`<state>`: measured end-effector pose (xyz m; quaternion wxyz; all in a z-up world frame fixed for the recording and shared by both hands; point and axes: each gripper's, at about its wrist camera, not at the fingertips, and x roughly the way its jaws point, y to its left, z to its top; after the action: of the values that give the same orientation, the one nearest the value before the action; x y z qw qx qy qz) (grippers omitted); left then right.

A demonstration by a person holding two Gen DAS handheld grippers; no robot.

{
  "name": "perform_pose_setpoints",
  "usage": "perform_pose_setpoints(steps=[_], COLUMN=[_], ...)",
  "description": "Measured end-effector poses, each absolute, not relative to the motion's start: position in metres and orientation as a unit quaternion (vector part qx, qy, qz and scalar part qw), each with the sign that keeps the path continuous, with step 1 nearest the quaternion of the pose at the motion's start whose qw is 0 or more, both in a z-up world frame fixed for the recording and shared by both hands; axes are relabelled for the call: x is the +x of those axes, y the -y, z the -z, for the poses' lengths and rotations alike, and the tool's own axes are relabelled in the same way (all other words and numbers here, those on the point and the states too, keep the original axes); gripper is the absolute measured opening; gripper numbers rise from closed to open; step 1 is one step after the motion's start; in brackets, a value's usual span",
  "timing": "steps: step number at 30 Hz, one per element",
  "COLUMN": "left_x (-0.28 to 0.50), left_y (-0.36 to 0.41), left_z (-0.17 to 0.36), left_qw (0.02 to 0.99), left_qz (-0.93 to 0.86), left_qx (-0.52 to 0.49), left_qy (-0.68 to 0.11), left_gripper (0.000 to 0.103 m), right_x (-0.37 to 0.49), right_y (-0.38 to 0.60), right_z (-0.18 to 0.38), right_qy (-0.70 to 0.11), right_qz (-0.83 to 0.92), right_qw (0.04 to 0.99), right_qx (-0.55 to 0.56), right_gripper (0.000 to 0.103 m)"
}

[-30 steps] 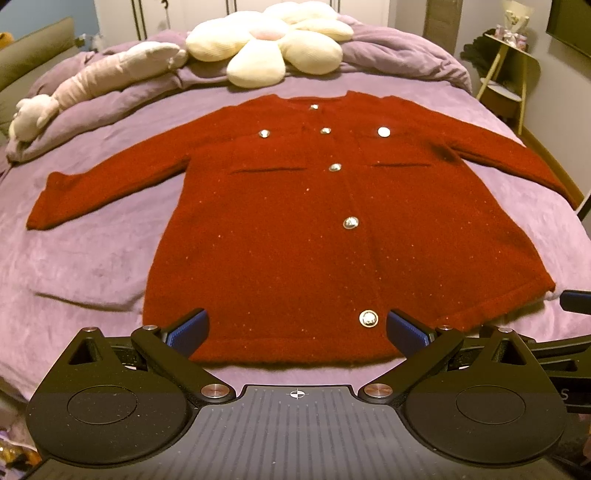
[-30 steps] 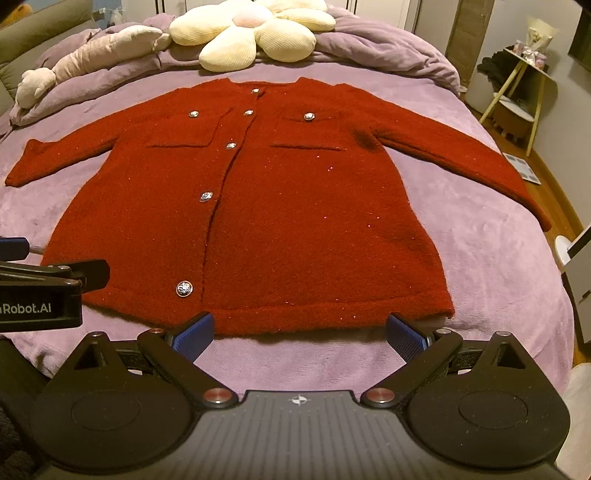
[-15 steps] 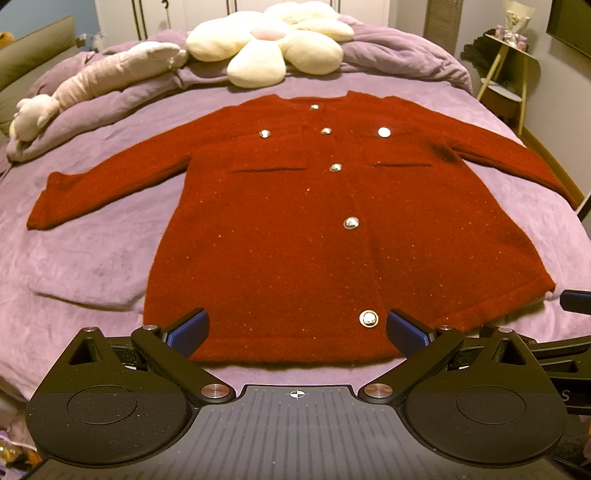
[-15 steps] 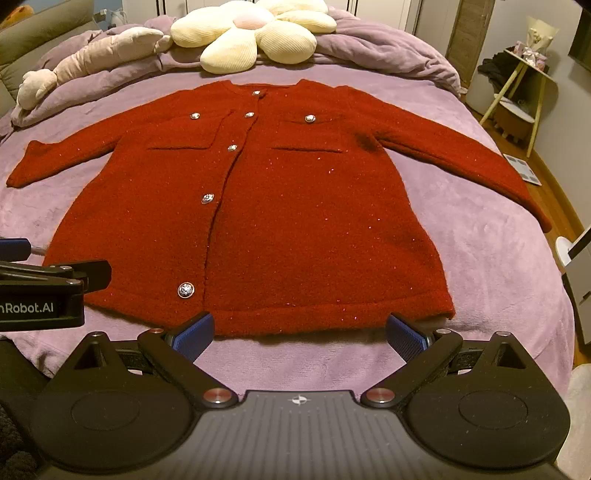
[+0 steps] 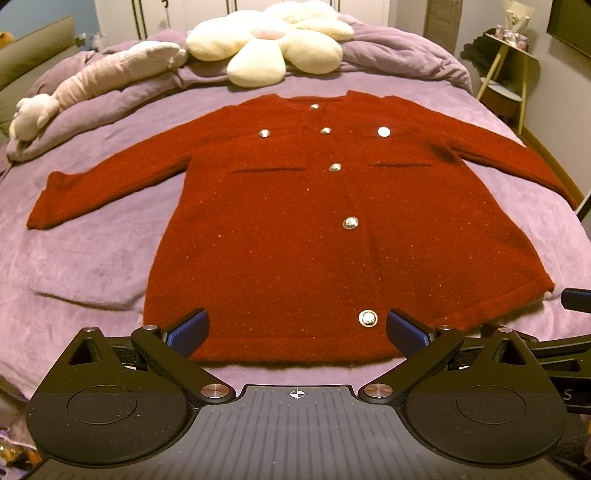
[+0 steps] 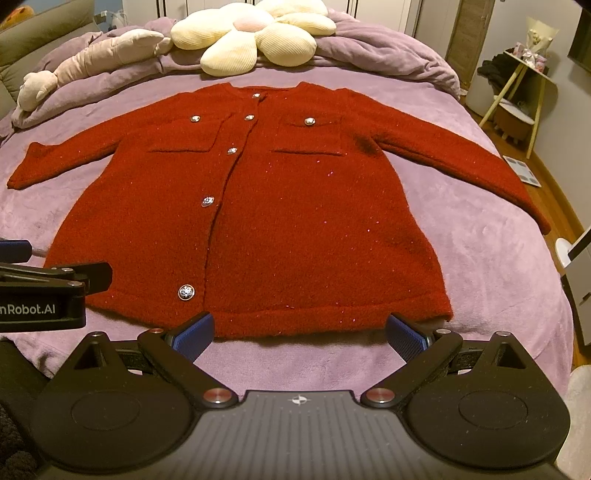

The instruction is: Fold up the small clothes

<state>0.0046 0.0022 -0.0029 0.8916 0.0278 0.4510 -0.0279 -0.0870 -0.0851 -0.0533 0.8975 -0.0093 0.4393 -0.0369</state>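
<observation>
Folding has not begun: red cardigan (image 5: 332,236) lies flat, buttoned, on the purple bedspread (image 5: 92,258), so left gripper (image 5: 295,326) and right gripper (image 6: 301,332), jaws apart at six o'clock, should pinch hem corners evenly.

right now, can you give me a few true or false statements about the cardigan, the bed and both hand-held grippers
1. The red cardigan lies flat and unfolded on the purple bedspread, both sleeves spread out. True.
2. The left hand-held gripper is clamped on the hem. False: its jaws are wide open, near the hem, gripping nothing.
3. A flower-shaped cushion sits beyond the cardigan's collar. True.
4. The right hand-held gripper holds a sleeve. False: it is open and holds nothing, near the hem.
5. The cardigan's front is unbuttoned and spread open. False: the front lies closed, with silver buttons down the middle.
</observation>
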Motion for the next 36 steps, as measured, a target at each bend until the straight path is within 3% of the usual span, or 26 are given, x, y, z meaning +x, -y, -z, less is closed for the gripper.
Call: perform_pose_setpoints(steps=[36], left_x=[0.0095], left_y=[-0.0046], left_z=[0.0048], left_qw=[0.886], left_qz=[0.027], left_qx=[0.022], left_qy=[-0.463], left_gripper=[0.103], right_x=[-0.0856], right_y=[0.0873], right_z=[0.0524], right_qy=[-0.440], right_qz=[0.037], right_qw=[0.897], right_qx=[-0.005], right_gripper=[0.099])
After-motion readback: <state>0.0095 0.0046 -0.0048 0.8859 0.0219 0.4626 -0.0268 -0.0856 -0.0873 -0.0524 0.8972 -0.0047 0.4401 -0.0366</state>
